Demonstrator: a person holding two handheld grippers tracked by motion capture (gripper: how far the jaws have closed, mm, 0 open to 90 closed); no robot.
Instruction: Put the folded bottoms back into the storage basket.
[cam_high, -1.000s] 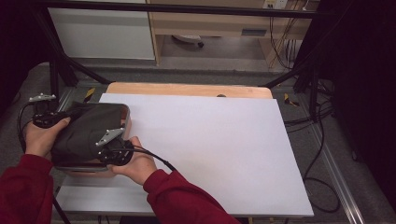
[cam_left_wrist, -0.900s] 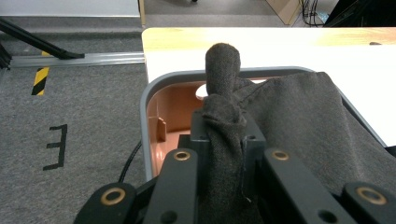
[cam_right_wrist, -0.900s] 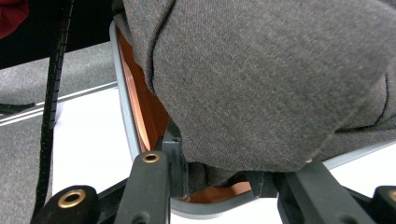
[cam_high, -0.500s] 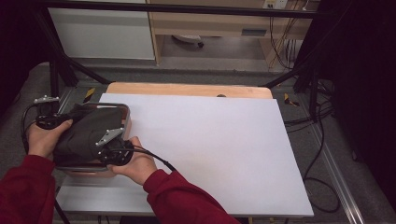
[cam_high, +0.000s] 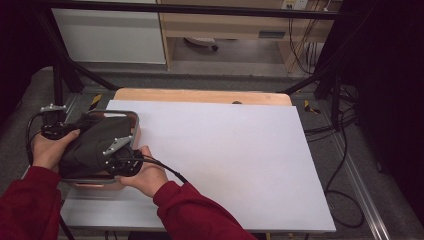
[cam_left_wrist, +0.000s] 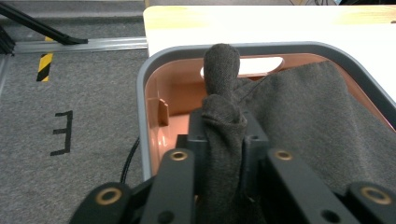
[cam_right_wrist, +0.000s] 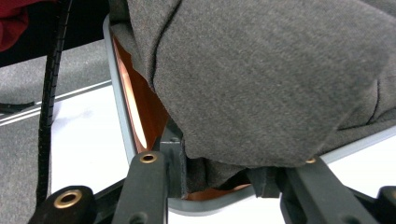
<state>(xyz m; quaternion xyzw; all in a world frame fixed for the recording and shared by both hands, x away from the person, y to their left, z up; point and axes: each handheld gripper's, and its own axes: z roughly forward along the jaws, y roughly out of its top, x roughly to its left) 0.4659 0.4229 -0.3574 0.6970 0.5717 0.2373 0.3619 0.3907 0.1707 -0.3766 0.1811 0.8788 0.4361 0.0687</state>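
One dark grey cloth (cam_high: 95, 145) lies draped in one orange basket (cam_high: 136, 131) at the desk's (cam_high: 225, 150) left edge. Two grippers work it: the left gripper (cam_left_wrist: 223, 140), jaws just easing apart, pinches a fold; the right gripper (cam_right_wrist: 219, 172) jaws, also just easing apart, clasp cloth at the rim.

White table (cam_high: 225, 150) w/ 1 orange basket (cam_high: 134, 131) at left edge.

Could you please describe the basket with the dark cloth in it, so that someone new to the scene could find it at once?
Start at the white table and go to its near left corner, where the two hands meet. There sits the basket, a rounded tub with a grey rim and orange walls. A dark grey cloth is heaped in it and spills over the rim, and nothing else stands on the table.
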